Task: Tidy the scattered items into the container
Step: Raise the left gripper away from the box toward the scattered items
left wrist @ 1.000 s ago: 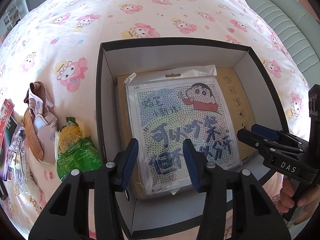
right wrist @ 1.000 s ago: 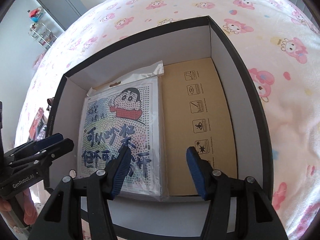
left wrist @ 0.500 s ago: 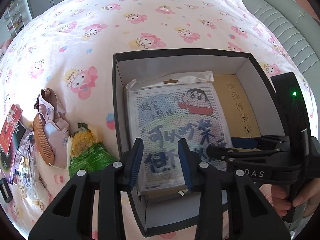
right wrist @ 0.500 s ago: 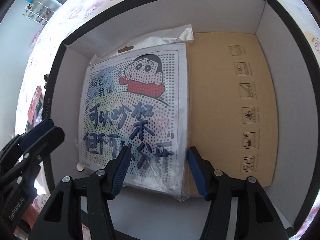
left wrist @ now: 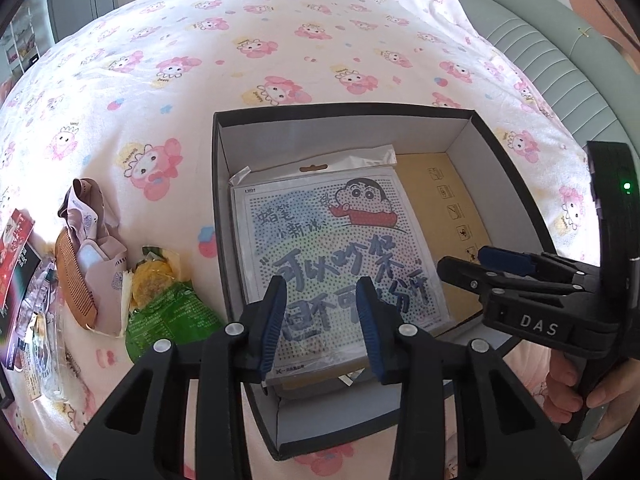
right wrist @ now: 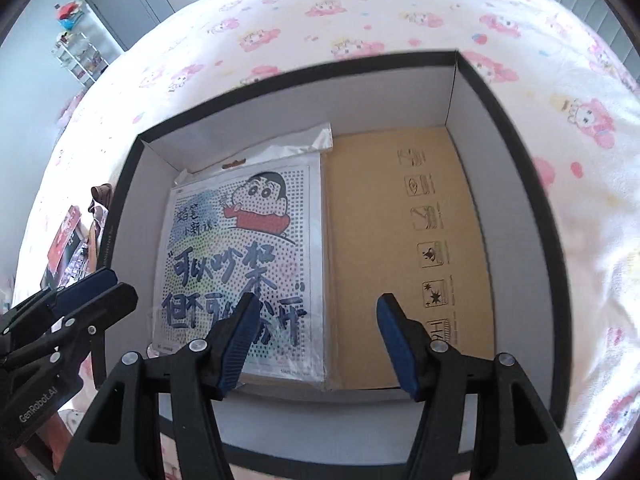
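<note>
Left wrist view: the left gripper hangs over the box, its jaws having just narrowed to a partial gap with nothing between them. The right gripper stands wide, also bare. Both have lifted since a second ago, leaving the cartoon sheet flat inside the box, centre frame. One item stowed, then! Lower left, the green packet, comb and red card wait on the bedspread.
</note>
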{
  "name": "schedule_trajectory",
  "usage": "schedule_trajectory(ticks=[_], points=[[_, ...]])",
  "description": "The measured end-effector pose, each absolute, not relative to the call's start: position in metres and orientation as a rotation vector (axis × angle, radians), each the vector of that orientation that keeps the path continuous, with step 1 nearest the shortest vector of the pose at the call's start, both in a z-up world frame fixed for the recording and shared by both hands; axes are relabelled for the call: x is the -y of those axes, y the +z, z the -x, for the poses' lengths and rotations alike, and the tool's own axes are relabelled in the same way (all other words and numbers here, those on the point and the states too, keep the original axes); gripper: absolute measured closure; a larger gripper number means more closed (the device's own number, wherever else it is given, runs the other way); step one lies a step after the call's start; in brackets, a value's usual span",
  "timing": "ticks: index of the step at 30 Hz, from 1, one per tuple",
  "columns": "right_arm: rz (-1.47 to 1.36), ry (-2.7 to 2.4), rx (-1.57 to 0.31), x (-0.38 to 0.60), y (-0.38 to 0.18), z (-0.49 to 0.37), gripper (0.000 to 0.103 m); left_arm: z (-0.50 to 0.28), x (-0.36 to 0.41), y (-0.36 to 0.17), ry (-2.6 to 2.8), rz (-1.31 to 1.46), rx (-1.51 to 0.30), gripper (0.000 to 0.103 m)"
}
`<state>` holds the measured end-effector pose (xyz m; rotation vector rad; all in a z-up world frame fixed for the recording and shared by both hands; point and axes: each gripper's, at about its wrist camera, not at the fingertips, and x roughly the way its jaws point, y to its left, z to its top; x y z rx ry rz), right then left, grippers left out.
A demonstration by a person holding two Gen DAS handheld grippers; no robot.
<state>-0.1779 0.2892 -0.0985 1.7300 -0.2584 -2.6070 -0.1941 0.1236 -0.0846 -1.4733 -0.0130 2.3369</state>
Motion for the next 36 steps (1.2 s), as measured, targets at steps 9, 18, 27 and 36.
schedule_trajectory(ticks=[9, 18, 27, 36], points=[[-1.45, -2.761, 0.164, -0.251, -0.021, 0.113, 0.045, 0.129, -0.106, -0.012, 2.435, 1.237, 0.057, 0.048], [-1.286, -2.794, 0.28, -0.214, -0.004, 0.04, 0.044, 0.062, -0.07, 0.003, 2.488, 1.205, 0.074, 0.043], [-1.284, -2.789, 0.289, -0.19, -0.011, 0.013, 0.044, 0.029, -0.051, 0.002, 2.525, 1.212, 0.063, 0.044], [-1.28, -2.68, 0.12, -0.134, -0.019, 0.012, 0.045, 0.011, 0.006, -0.016, 2.53, 1.312, 0.219, 0.047]])
